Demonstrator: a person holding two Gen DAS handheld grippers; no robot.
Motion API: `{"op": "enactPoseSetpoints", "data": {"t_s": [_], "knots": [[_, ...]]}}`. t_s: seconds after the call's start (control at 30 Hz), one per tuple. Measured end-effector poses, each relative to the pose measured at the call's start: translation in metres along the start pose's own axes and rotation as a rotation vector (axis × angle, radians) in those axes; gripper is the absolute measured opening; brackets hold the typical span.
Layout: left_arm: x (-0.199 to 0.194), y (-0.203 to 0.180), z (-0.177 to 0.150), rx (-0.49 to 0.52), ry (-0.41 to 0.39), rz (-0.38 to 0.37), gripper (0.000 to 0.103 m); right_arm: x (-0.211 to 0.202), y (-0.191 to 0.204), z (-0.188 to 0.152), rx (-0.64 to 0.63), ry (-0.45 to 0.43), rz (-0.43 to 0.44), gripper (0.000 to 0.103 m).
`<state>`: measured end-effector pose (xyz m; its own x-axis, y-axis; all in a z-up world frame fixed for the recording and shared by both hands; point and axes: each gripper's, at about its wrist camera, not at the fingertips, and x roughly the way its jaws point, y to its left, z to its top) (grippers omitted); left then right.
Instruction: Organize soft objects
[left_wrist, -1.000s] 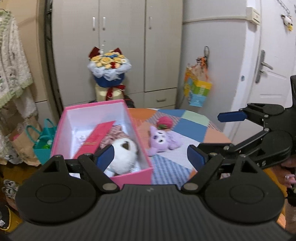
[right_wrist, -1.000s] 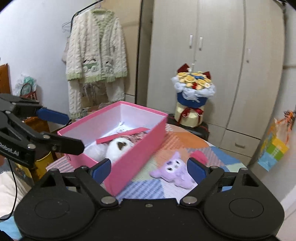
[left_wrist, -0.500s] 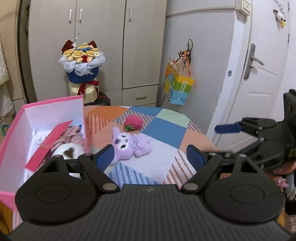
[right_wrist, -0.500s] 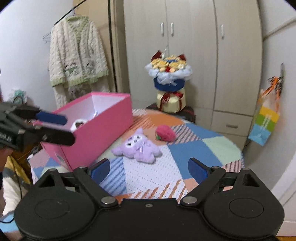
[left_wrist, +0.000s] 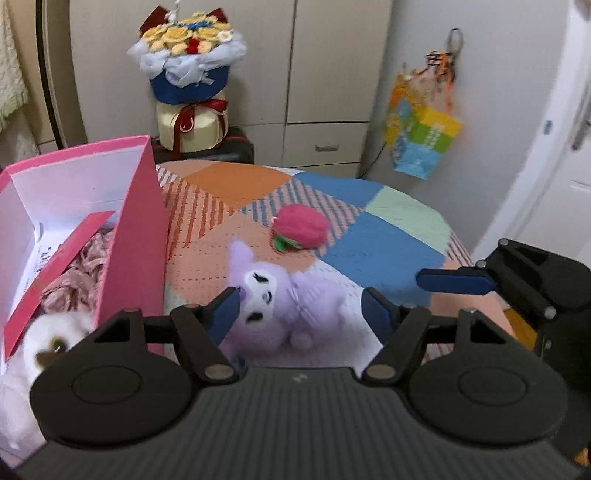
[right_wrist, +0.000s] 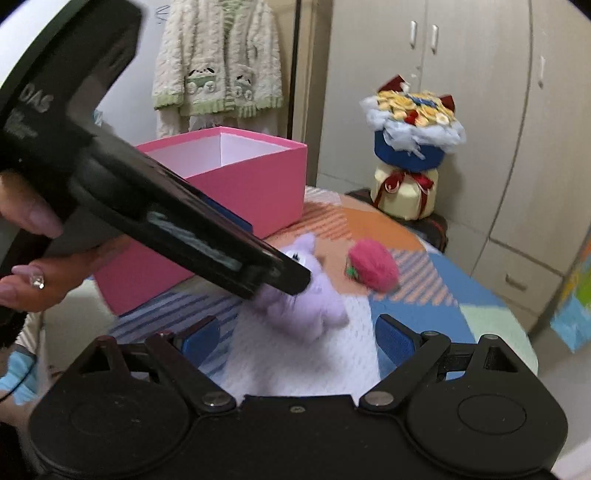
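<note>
Lying on the patchwork-covered tabletop (left_wrist: 236, 181) just beside the pink box (left_wrist: 136, 229), the purple plush toy (left_wrist: 273, 302) sits between the spread blue fingers of the left hand-held gripper (left_wrist: 301, 310), whose jaws stand wide open around it without pressing it; the left finger's tip looks to be at the toy's face, though actual contact cannot be told. From the right wrist view, the same purple plush toy (right_wrist: 314, 302) is partly covered by the black body of the left hand-held gripper (right_wrist: 291, 275), which crosses the picture from the upper left, with the person's hand (right_wrist: 40, 258) gripping its handle at the left edge. The right hand-held gripper (right_wrist: 297, 339) hangs near the toy with its jaws apart and nothing between them; in the left wrist view it shows at the right edge (left_wrist: 456, 282). A pink round plush (left_wrist: 301, 229) lies on the tabletop just behind the purple toy, apart from it. Inside the pink box a white plush (left_wrist: 48, 339) rests at the near end beside pinkish fabric (left_wrist: 77, 273) and a red card (left_wrist: 55, 277). A flower bouquet (left_wrist: 188, 74) stands against the wardrobe (left_wrist: 332, 74) beyond the tabletop, a colourful bag (left_wrist: 421, 136) hangs on the wall, and a knitted cardigan (right_wrist: 218, 59) hangs behind the box.
</note>
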<state>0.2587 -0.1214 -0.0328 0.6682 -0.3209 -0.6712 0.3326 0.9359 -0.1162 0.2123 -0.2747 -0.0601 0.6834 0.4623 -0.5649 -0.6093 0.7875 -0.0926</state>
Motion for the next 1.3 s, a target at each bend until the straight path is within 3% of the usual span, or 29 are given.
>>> {"op": "enactPoseSetpoints", "data": {"t_s": [0.23, 0.53, 0.63, 0.7, 0.8, 0.97, 1.1, 1.23, 1.3], "knots": [[0.028, 0.019, 0.003, -0.126, 0.023, 0.01, 0.067, 0.042, -0.01, 0.006, -0.027, 0.058, 0.044, 0.093], [0.045, 0.025, 0.002, -0.142, 0.029, 0.039, 0.067, 0.074, -0.022, 0.003, 0.026, 0.067, 0.1, 0.093], [0.046, 0.023, 0.002, -0.135, 0.029, 0.04, 0.067, 0.079, -0.019, 0.003, 0.022, 0.063, 0.099, 0.088], [0.045, 0.023, 0.001, -0.132, 0.028, 0.038, 0.067, 0.078, -0.015, 0.002, 0.01, 0.056, 0.12, 0.072], [0.043, 0.022, 0.0, -0.127, 0.025, 0.034, 0.067, 0.07, -0.004, -0.001, -0.012, 0.055, 0.081, 0.062], [0.04, 0.018, -0.002, -0.129, 0.016, -0.004, 0.067, 0.054, -0.004, -0.01, 0.083, 0.05, 0.054, 0.058], [0.045, 0.013, -0.006, -0.12, 0.003, 0.084, 0.072, 0.046, 0.0, -0.02, 0.119, 0.074, 0.021, 0.058], [0.057, 0.017, -0.016, -0.167, 0.072, -0.006, 0.072, 0.039, 0.001, -0.028, 0.173, 0.074, 0.004, 0.058], [0.056, 0.018, -0.021, -0.181, 0.066, -0.032, 0.067, 0.036, 0.0, -0.03, 0.214, 0.076, 0.005, 0.058]]}}
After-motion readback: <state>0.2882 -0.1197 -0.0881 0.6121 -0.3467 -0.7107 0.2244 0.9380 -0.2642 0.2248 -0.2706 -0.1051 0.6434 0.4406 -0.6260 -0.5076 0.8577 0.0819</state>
